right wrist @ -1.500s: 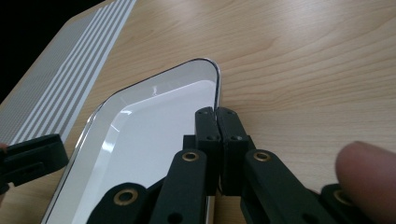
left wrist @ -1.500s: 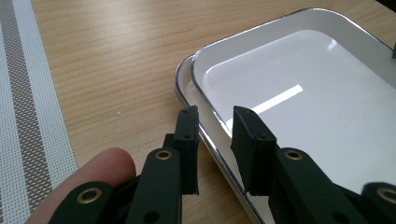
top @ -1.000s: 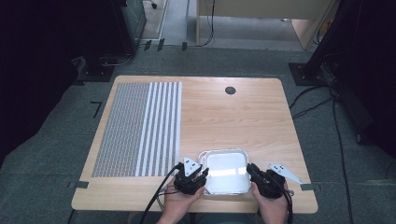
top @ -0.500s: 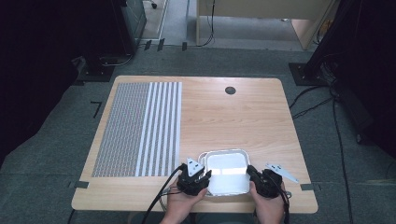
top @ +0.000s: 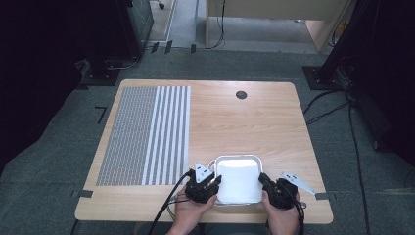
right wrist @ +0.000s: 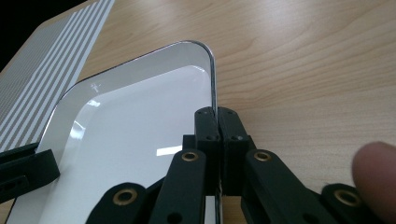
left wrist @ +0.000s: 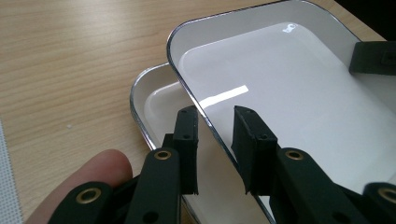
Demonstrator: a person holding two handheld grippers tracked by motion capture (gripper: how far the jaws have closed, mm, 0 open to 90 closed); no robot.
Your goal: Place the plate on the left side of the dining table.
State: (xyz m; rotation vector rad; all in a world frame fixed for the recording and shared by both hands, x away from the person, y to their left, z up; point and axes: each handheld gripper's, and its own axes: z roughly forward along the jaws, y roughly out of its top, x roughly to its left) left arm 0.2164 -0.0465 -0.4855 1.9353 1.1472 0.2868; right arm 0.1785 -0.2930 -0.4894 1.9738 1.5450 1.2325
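Left gripper view: an empty white tray (left wrist: 299, 93) lifted off another, right hand-held gripper (right wrist: 217, 116) clamping its rim, left hand-held gripper (left wrist: 215, 126) parted.

Both hands enter from the bottom edge. The left hand (top: 188, 215) holds the left claw (left wrist: 215, 133) with its jaws parted, one either side of a tray's rim (left wrist: 187, 91). The right hand (top: 283, 218) holds the right claw (right wrist: 217, 116) with its jaws pressed together on the opposite rim.

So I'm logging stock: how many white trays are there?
2: the upper tray is lifted and tilted, with the grippers at its edges; the lower tray lies on the table beneath it. More could be nested underneath.
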